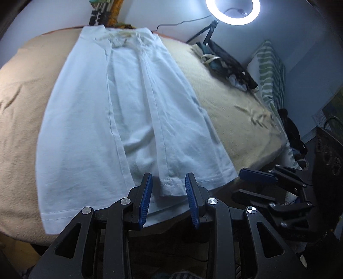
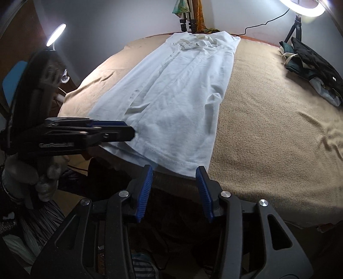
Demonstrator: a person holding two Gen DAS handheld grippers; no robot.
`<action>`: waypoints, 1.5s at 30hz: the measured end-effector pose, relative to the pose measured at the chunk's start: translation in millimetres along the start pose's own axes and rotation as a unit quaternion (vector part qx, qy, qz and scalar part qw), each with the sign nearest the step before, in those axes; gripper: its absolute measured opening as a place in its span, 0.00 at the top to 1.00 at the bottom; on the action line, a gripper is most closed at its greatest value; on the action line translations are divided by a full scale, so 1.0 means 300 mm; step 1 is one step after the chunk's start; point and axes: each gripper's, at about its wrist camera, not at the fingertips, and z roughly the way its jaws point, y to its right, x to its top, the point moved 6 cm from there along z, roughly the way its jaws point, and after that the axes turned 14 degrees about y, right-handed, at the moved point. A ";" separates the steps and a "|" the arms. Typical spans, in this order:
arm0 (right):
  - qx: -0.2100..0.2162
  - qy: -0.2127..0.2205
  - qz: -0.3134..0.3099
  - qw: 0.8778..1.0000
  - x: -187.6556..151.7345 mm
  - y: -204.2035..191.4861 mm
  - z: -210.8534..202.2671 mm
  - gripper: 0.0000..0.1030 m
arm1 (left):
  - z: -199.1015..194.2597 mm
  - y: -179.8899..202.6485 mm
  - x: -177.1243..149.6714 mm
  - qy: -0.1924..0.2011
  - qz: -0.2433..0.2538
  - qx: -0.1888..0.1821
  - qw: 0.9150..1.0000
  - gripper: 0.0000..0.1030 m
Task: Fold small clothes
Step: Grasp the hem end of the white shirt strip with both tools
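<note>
On the bed (image 2: 268,133), which is covered with a tan blanket, a white garment (image 1: 120,111) lies stretched out lengthwise, its sides folded inward so that long creases run from the collar end at the far edge to the hem at the near edge. The left claw (image 1: 169,188) hovers at that near hem with its blue pads parted to a moderate gap; the hem's folded middle shows between them, but the pads do not press on the cloth. The right claw (image 2: 174,182) sits just off the hem's right corner, jaws moderately apart with nothing held between them; its pads frame the bed edge below the cloth. In the right wrist view the left claw reaches in from the left side, its tip over the hem's left part, gripped by a gloved hand (image 2: 40,178). A ring light (image 1: 232,10) glows above the far right corner, and a pile of dark clothes (image 2: 315,66) rests on the blanket well apart from the white garment.
</note>
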 end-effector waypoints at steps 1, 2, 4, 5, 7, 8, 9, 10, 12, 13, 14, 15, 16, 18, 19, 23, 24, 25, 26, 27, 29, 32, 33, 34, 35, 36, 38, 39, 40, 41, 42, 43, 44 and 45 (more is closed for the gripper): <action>-0.001 0.001 -0.001 1.000 -0.003 -0.001 -0.002 0.56 | 0.000 0.001 0.004 0.005 -0.003 -0.004 1.000 0.71; -0.004 0.002 -0.004 1.000 -0.006 -0.002 -0.002 0.56 | -0.002 0.001 0.011 0.008 -0.006 -0.007 1.000 0.71; -0.012 0.007 -0.009 1.000 -0.008 -0.001 -0.001 0.56 | -0.004 0.002 0.020 0.013 -0.015 -0.018 1.000 0.93; -0.015 0.008 -0.009 1.000 -0.008 0.000 0.000 0.56 | -0.011 0.000 0.028 0.014 -0.024 -0.026 0.999 0.99; -0.015 0.009 -0.006 1.000 -0.010 0.001 0.000 0.56 | -0.027 0.006 0.046 0.023 -0.039 -0.043 0.998 0.99; -0.014 0.011 -0.005 1.000 -0.010 -0.001 0.002 0.56 | -0.036 0.013 0.059 0.027 -0.048 -0.054 0.997 0.99; -0.014 0.011 -0.007 1.000 -0.010 -0.005 0.005 0.55 | -0.044 0.022 0.071 0.031 -0.057 -0.064 0.996 0.99; -0.017 0.011 -0.012 1.000 -0.011 -0.013 0.008 0.53 | -0.055 0.029 0.084 0.036 -0.068 -0.075 0.994 0.99; -0.027 0.016 -0.029 0.999 -0.008 -0.031 0.021 0.45 | -0.063 0.041 0.104 0.040 -0.082 -0.088 0.992 0.99; -0.033 0.020 -0.036 0.999 -0.003 -0.041 0.028 0.43 | -0.068 0.045 0.112 0.042 -0.087 -0.093 0.991 0.99; -0.034 0.023 -0.042 0.998 0.001 -0.052 0.035 0.43 | -0.072 0.052 0.120 0.044 -0.092 -0.100 0.990 0.99; -0.038 0.026 -0.049 0.998 0.006 -0.062 0.042 0.43 | -0.075 0.055 0.126 0.045 -0.097 -0.103 0.989 0.99; -0.047 0.031 -0.055 0.997 0.009 -0.068 0.047 0.43 | -0.081 0.060 0.132 0.049 -0.099 -0.106 0.988 0.99; -0.074 0.041 -0.057 0.995 0.018 -0.060 0.058 0.43 | -0.093 0.063 0.140 0.056 -0.097 -0.107 0.988 0.99; -0.083 0.043 -0.051 0.994 0.021 -0.049 0.060 0.43 | -0.099 0.063 0.144 0.059 -0.097 -0.107 0.988 0.99; -0.120 0.044 -0.045 0.991 0.021 -0.004 0.063 0.43 | -0.113 0.054 0.160 0.069 -0.106 -0.111 0.986 0.99; -0.124 0.041 -0.048 0.990 0.016 0.004 0.064 0.43 | -0.115 0.053 0.161 0.071 -0.103 -0.109 0.986 0.99; -0.123 0.038 -0.043 0.991 0.013 0.012 0.064 0.47 | -0.117 0.051 0.160 0.072 -0.101 -0.108 0.986 0.99; -0.117 0.039 -0.033 0.992 0.012 0.017 0.059 0.56 | -0.117 0.050 0.155 0.072 -0.101 -0.107 0.986 0.99; -0.111 0.036 -0.026 0.993 0.011 0.021 0.053 0.61 | -0.115 0.049 0.147 0.070 -0.102 -0.107 0.986 0.98; -0.116 0.039 -0.027 0.992 0.013 0.018 0.028 0.92 | -0.120 0.036 0.128 0.070 -0.105 -0.104 0.986 0.99; -0.143 0.057 -0.043 0.987 0.010 0.008 -0.010 0.95 | -0.110 0.002 0.088 0.070 -0.101 -0.085 0.989 0.99; -0.148 0.053 -0.040 0.987 0.000 0.014 -0.005 0.95 | -0.090 -0.016 0.069 0.059 -0.110 -0.082 0.989 0.99; -0.146 0.043 -0.039 0.988 -0.010 0.019 0.009 0.95 | -0.070 -0.032 0.050 0.047 -0.125 -0.082 0.988 0.99; -0.141 0.032 -0.040 0.989 -0.021 0.021 0.026 0.95 | -0.053 -0.040 0.034 0.036 -0.133 -0.085 0.987 0.99; -0.139 0.030 -0.037 0.989 -0.028 0.024 0.031 0.95 | -0.048 -0.040 0.027 0.033 -0.131 -0.083 0.987 0.99; -0.126 0.036 -0.028 0.991 -0.023 0.022 0.019 0.95 | -0.048 -0.026 0.027 0.035 -0.127 -0.087 0.987 0.99; -0.123 0.042 -0.026 0.991 -0.016 0.021 0.009 0.95 | -0.049 -0.017 0.031 0.035 -0.125 -0.089 0.988 0.99; -0.121 0.046 -0.025 0.991 -0.011 0.022 0.004 0.95 | -0.043 -0.008 0.034 0.031 -0.120 -0.085 0.989 0.97; -0.117 0.048 -0.023 0.992 -0.008 0.021 0.001 0.95 | -0.031 -0.001 0.034 0.022 -0.114 -0.075 0.990 0.96; -0.109 0.048 -0.018 0.993 -0.008 0.019 0.000 0.95 | -0.017 0.006 0.031 0.013 -0.113 -0.068 0.991 0.92; -0.101 0.047 -0.015 0.994 -0.009 0.018 0.003 0.95 | -0.003 0.010 0.027 0.007 -0.116 -0.070 0.991 0.88; -0.095 0.046 -0.014 0.994 -0.011 0.014 0.005 0.95 | 0.015 0.014 0.022 0.002 -0.118 -0.069 0.991 0.85; -0.094 0.046 -0.015 0.994 -0.012 0.010 0.008 0.95 | 0.031 0.015 0.017 -0.004 -0.119 -0.062 0.991 0.82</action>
